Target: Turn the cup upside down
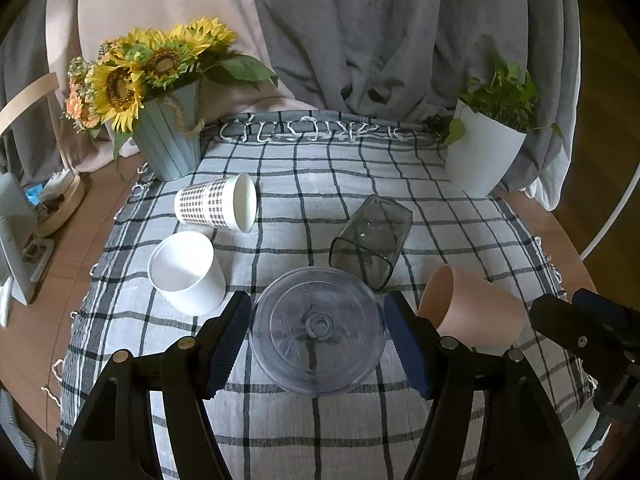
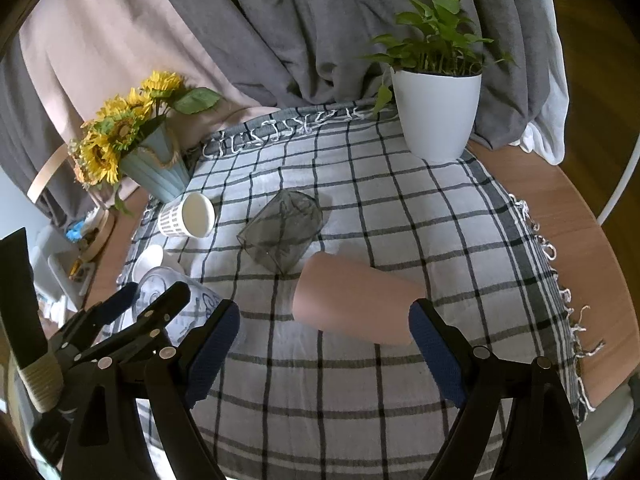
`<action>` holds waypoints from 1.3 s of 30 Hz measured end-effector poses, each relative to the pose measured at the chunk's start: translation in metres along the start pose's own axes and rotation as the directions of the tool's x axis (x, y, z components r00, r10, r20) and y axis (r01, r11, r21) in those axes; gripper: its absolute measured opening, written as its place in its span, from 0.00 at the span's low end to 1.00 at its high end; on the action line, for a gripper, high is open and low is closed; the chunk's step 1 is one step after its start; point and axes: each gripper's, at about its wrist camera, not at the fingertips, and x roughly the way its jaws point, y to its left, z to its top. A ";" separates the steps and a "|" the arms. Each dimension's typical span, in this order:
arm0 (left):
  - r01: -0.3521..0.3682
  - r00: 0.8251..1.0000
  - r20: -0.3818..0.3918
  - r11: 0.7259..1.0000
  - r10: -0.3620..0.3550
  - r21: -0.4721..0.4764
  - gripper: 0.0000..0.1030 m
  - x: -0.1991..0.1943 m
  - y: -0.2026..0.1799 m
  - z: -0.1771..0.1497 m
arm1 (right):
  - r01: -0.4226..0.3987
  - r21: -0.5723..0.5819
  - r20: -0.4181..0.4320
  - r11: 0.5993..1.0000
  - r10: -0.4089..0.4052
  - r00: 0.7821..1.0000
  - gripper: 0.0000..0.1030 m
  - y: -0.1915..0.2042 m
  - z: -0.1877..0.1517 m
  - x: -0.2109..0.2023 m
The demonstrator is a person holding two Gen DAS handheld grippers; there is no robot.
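Left gripper [image 1: 318,330] wide open, blue-padded fingers [image 1: 226,344] on both sides of clear round plastic cup [image 1: 318,330], bottom up on checked grey cloth [image 1: 320,192]. Just beside: white round cup [image 1: 186,272], upright. Behind: checkered paper cup [image 1: 216,202] and dark square glass [image 1: 370,236], both on their sides. At right: pink cup [image 1: 470,310], also on its side, near right gripper [image 1: 584,332].

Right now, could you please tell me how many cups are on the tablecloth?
5: checked cup lying by the sunflowers, white cup front left, clear cup inverted between the left claw fingers, grey glass lying centre, pink cup lying right.
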 end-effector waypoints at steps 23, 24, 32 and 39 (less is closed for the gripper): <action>0.026 0.998 -0.062 0.999 -0.027 -0.025 0.83 0.018 0.008 0.007 | 0.006 0.033 -0.004 0.999 -0.006 1.000 0.84 -0.001 0.003 0.003; 0.030 0.997 -0.065 0.999 -0.031 -0.027 0.83 0.018 0.008 0.007 | 0.008 0.033 -0.003 0.999 -0.008 1.000 0.84 0.000 0.003 0.002; 0.041 0.998 -0.046 0.998 -0.043 -0.037 0.89 -0.001 0.008 0.005 | 0.013 0.048 0.013 0.999 -0.014 1.000 0.84 0.000 0.002 -0.010; -0.001 1.000 -0.016 0.997 0.000 -0.074 0.98 -0.045 0.014 0.002 | 0.011 0.044 0.054 0.999 -0.014 0.998 0.88 0.008 -0.002 -0.039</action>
